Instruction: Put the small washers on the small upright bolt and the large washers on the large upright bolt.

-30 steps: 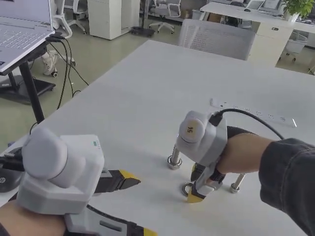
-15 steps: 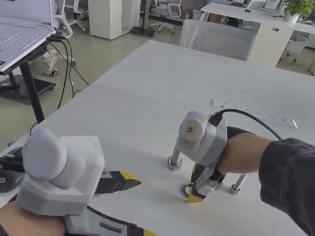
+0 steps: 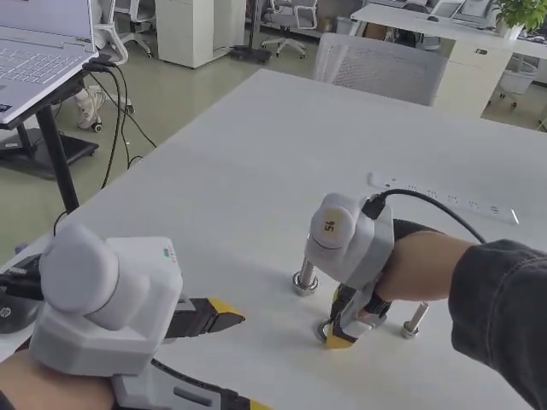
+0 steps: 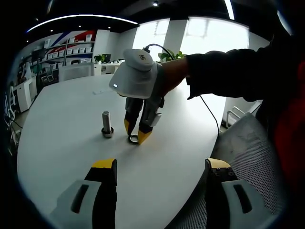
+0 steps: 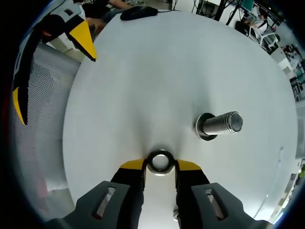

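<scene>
Two bolts show in the head view on the white table [image 3: 256,154]. The large bolt [image 3: 303,275] stands upright with a collar at its foot. The small bolt [image 3: 414,319] leans, just past my right gripper [image 3: 340,336]. Both gripper views bring me the large bolt.

One washer [image 5: 160,161] is in sight. My right gripper view looks straight down on it. It sits on the table, pinched between the two yellow tips, which press on it from either side. It is near the large bolt but apart from it. My left gripper view shows the same grip from the side, with a person's hand and dark sleeve behind it.

My left gripper [image 4: 159,166] holds nothing, its jaws spread wide, low over the near end of the table. The right gripper view catches its yellow tips at upper left, and a dark mouse [image 5: 138,12] beyond.

One laptop [image 3: 34,43] sits on a stand to the left. One white power strip [image 3: 444,202] lies farther along the table. One mesh chair [image 3: 376,68] stands at the far end, with office desks and wheeled chairs behind it.
</scene>
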Action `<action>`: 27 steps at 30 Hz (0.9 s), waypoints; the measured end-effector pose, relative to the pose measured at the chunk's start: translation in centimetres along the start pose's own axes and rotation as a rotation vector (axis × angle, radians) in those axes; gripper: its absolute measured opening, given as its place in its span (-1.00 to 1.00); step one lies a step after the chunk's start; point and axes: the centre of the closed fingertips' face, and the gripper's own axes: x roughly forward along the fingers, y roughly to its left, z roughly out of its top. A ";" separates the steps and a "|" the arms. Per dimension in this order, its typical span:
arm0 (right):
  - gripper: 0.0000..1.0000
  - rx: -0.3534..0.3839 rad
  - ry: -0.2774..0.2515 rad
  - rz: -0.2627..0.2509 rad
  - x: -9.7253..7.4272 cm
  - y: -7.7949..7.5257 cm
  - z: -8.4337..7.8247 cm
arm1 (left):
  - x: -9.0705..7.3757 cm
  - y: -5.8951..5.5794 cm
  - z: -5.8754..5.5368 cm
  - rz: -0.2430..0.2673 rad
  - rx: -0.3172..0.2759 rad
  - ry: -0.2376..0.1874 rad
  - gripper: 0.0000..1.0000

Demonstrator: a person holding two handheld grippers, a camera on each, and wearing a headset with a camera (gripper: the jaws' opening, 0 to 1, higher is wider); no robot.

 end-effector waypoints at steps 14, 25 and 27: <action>-0.52 0.001 -0.004 0.001 -0.1 0.0 0.1 | -0.1 0.0 0.0 0.002 -0.004 0.001 0.49; -0.52 -0.006 0.007 -0.002 -0.5 -0.3 0.0 | -0.1 0.2 0.2 0.001 -0.006 0.001 0.49; -0.53 -0.005 0.009 -0.003 -0.6 -0.3 -0.1 | -0.1 0.2 0.2 -0.001 -0.005 0.001 0.49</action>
